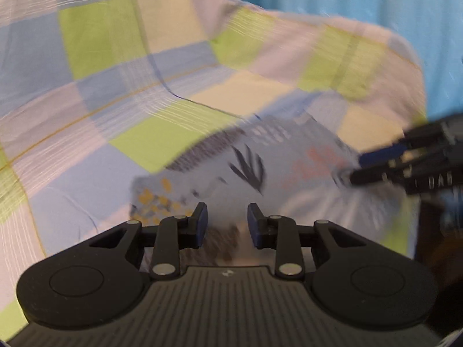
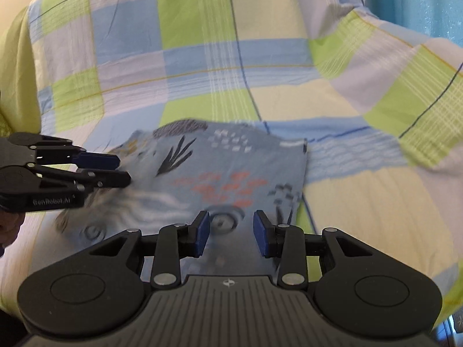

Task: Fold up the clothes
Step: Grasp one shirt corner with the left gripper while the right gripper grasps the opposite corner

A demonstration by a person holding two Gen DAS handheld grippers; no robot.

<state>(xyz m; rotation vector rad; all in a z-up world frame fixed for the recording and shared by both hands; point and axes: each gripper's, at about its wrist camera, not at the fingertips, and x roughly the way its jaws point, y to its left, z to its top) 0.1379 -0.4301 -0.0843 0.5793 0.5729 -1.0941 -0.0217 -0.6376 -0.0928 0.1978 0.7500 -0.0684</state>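
Hovering nearest, the right gripper (image 2: 229, 232) and left gripper (image 1: 227, 222) both stand with jaws parted, empty, over the printed blue garment (image 2: 231, 173) lying folded on the checked bedsheet (image 2: 231, 66). Risk: a low pinch may catch the bedsheet beneath, dragging the fold askew.

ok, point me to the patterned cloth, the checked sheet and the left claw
patterned cloth (image 2: 231, 170): right wrist view, on its flat middle by the red marks.
checked sheet (image 2: 196, 17): right wrist view, on a green square above the cloth.
left claw (image 2: 123, 169): right wrist view, between its two tips at the cloth's left edge.
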